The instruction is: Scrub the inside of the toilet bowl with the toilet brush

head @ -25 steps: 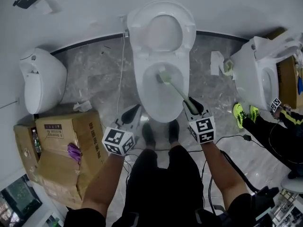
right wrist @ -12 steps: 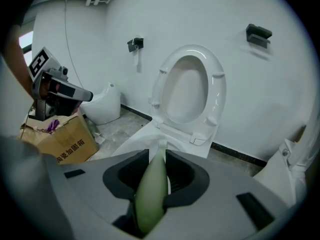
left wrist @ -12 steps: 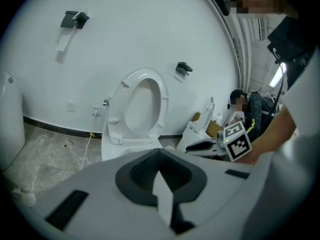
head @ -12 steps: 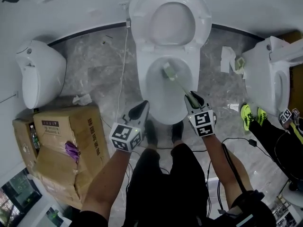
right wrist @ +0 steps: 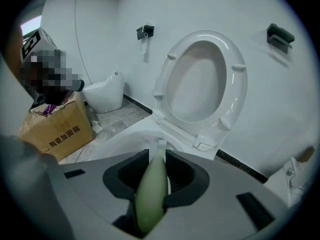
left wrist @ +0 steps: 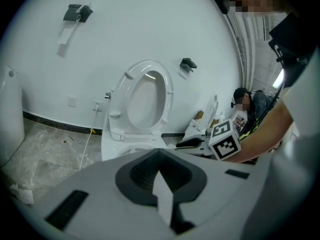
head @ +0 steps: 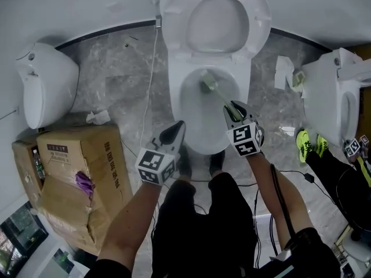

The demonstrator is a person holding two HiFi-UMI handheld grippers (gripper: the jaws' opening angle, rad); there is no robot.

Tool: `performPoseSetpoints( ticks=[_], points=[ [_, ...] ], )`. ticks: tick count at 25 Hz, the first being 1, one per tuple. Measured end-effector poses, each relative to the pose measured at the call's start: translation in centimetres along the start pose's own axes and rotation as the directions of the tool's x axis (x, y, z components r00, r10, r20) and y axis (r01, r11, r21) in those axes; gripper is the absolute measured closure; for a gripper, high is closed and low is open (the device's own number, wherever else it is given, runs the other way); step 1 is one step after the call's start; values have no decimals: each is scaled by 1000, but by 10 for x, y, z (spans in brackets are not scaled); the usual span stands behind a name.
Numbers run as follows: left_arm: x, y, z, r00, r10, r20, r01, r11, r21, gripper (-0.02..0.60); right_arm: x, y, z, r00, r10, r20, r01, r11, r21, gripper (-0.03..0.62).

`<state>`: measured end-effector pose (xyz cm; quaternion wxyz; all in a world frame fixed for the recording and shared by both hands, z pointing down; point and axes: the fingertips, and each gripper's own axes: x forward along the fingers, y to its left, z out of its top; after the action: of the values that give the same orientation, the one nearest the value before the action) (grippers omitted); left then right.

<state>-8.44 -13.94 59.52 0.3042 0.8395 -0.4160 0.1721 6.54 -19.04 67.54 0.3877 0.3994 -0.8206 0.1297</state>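
Brush runs from right gripper into toilet bowl.

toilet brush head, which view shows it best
Head view: the toilet brush head shows plainly inside the toilet bowl. The right gripper view shows mainly its green handle between the jaws; the left gripper view none.

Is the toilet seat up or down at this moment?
Up. The seat stands raised against the wall, leaving the bowl open.
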Motion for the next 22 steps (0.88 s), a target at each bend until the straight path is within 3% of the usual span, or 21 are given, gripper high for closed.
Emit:
performPoseSetpoints(
  ticks=[14, 22],
  points=[
    [10, 2, -20, 1000, -9, -3, 9, 1000, -18, 572, 34, -16, -12, 999, -37, -30, 31, 985, -167, 485],
    [4, -12, -25, 1000, -27, -13, 27, 999, -18, 572, 17, -22, -32, 993, -85, -77, 73, 986, -150, 486]
  ],
)
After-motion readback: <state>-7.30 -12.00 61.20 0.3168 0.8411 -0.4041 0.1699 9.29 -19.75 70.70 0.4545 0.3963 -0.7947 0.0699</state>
